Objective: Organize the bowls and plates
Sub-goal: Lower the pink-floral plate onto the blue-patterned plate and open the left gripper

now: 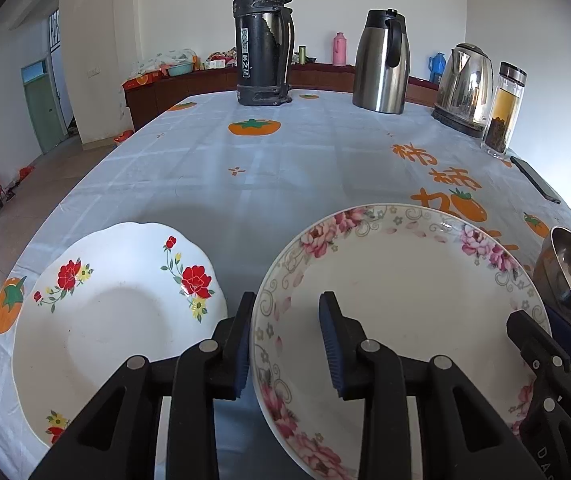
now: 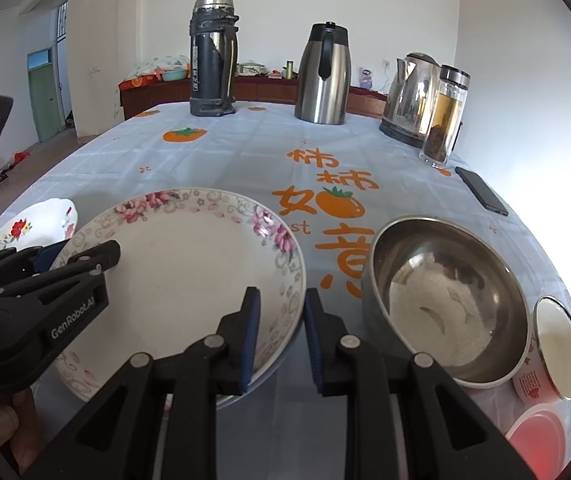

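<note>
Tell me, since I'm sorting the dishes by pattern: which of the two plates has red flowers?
The scalloped white plate at the far left has red flowers. The round plate beside it, which both grippers straddle, has a pink floral rim instead.

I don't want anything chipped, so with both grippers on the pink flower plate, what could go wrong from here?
1. The left gripper straddles the rim of the pink flower plate with its jaws opening, so the plate could tip or drop on that side.
2. The right gripper sits right beside the steel bowl; a sideways move could knock it.
3. The red flower plate lies close on the left, so the two could clash.
</note>
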Motion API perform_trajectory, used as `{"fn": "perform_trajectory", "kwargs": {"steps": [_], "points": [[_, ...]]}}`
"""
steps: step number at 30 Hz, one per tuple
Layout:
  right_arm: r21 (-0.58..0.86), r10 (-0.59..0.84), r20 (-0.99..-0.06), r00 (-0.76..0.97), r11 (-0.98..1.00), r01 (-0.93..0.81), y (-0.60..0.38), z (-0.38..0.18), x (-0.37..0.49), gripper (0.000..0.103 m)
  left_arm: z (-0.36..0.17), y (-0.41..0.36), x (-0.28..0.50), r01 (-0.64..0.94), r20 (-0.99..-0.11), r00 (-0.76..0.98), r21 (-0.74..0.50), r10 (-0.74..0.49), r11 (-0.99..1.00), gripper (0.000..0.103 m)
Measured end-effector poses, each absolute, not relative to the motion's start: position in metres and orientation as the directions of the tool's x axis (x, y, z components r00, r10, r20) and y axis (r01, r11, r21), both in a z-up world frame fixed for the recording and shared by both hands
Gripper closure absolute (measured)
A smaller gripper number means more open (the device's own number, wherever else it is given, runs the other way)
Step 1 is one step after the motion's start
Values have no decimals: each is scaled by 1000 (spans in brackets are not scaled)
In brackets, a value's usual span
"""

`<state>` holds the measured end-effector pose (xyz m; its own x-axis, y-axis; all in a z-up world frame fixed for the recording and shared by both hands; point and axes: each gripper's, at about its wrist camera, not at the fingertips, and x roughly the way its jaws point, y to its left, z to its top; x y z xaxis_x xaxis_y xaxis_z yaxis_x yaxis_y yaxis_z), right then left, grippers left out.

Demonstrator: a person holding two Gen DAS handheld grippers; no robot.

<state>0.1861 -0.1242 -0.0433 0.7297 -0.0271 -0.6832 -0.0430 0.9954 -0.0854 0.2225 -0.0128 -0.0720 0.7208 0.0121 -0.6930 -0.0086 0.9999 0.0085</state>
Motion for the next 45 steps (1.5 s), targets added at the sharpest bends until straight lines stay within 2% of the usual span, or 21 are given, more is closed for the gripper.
{"fn": "perform_trajectory", "kwargs": {"steps": [13,21,24,31,44,45], "points": [[-91,-33,-686,726,995,-40,-123,-45,187,80,-74,-21,224,-22,-695,716,77,70,997,70],[-107,-44,-687,725,993,-41,-122,-45,186,78,-74,-20,224,-22,-695,716,75,68,997,70],[-123,-51,-689,723,991,-48,-120,-45,187,74,-74,-20,224,-21,-695,716,73,66,997,69],[-120,-48,-690,722,992,-48,-121,-46,186,74,-74,-20,224,-19,-695,716,71,63,997,68],[-122,-41,-691,721,991,-61,-118,-47,187,68,-74,-21,223,-1,-699,714,64,45,998,59],[-122,-41,-691,721,991,-61,-118,-47,187,67,-73,-21,223,-1,-698,715,62,44,998,54]]}}
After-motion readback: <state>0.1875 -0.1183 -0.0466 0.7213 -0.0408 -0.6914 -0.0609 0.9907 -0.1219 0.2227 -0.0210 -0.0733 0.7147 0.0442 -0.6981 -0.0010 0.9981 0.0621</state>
